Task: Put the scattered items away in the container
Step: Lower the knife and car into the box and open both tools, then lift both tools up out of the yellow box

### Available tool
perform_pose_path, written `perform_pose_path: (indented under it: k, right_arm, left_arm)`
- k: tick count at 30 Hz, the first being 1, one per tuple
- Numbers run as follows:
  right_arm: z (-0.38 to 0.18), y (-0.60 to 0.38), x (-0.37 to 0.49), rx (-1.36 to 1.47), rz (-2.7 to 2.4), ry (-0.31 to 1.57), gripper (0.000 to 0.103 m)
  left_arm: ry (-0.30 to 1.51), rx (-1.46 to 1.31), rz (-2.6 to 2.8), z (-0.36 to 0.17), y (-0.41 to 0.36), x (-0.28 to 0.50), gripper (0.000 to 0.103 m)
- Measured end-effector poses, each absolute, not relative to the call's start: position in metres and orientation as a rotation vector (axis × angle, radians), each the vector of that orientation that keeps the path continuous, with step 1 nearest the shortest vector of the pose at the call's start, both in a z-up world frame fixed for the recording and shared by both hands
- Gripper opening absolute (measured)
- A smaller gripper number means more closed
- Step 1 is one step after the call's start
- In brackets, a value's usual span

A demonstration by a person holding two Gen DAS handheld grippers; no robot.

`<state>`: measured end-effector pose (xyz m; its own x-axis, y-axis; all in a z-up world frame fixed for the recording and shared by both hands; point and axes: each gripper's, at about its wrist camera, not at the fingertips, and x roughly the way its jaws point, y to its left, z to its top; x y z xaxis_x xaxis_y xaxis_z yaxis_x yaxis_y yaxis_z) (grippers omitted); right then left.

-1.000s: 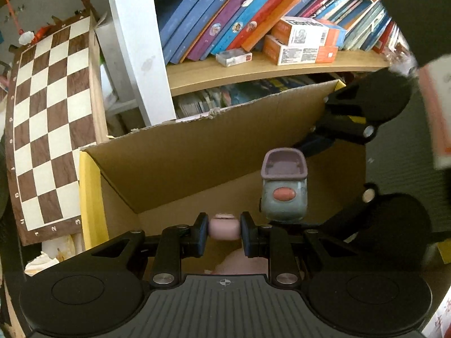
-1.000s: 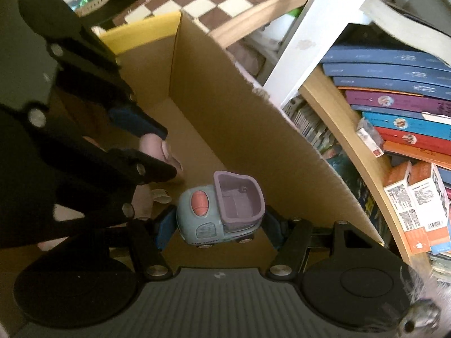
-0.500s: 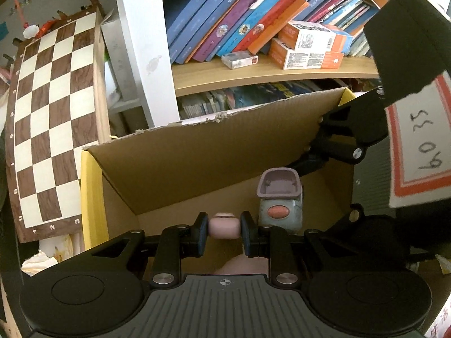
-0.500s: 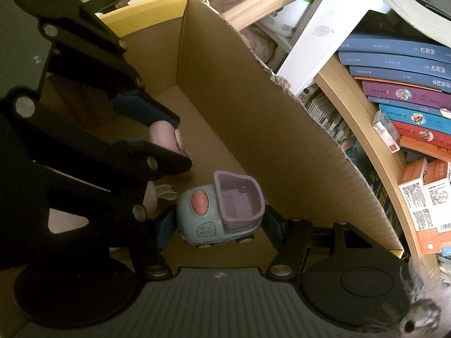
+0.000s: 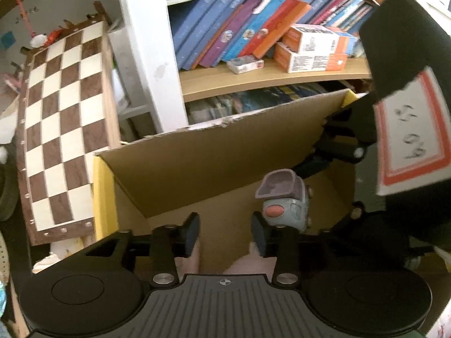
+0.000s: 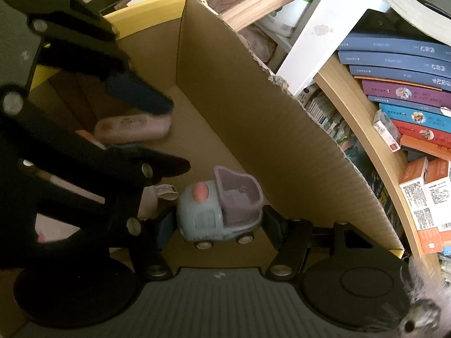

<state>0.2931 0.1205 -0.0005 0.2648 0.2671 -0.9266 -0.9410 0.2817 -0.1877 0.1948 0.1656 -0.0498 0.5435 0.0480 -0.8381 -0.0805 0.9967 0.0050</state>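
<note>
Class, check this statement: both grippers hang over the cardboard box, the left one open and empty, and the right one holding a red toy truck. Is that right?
Not quite. The toy truck is grey-blue with a purple bed, not red, as the right wrist view shows. The rest stands: the right gripper holds it over the cardboard box, and the left gripper is open and empty.

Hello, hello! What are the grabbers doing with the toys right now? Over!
Left hand-held gripper just opened, pink item dropped into cardboard box. Right hand-held gripper grips toy truck. Nothing blocking.

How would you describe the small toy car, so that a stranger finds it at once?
Look inside the open cardboard box that stands before the bookshelf. Low over its floor, the right gripper clamps a small toy truck. It is grey-blue with a purple tub and an orange knob, unlike the plain pink oblong item near it.
</note>
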Motion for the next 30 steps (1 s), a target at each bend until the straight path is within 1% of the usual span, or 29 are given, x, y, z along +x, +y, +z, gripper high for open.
perform_pose_path:
  k: [4,7,9,11,19,24,30]
  right_arm:
    - [0.003,0.119,0.291,-0.911,0.986,0.917,0.064]
    - [0.009,0.117,0.291,-0.901,0.987,0.907,0.065]
    - [0.013,0.116,0.29,-0.895,0.987,0.898,0.065]
    - [0.019,0.115,0.289,-0.885,0.987,0.891,0.065]
    - [0.04,0.108,0.28,-0.853,0.974,0.847,0.065]
    - [0.059,0.091,0.268,-0.813,0.954,0.8,0.066]
    - [0.08,0.066,0.251,-0.755,0.92,0.758,0.069]
  left_arm:
    - [0.984,-0.026,0.087,-0.046,0.164,0.193,0.044]
    - [0.968,-0.025,0.095,-0.041,0.164,0.191,0.047]
    - [0.956,-0.02,0.11,-0.037,0.165,0.188,0.055]
    - [0.943,-0.02,0.116,-0.033,0.166,0.185,0.057]
    - [0.887,0.004,0.127,-0.013,0.158,0.171,0.06]
    - [0.835,0.027,0.14,0.007,0.147,0.153,0.073]
    - [0.786,0.023,0.138,0.023,0.132,0.135,0.078]
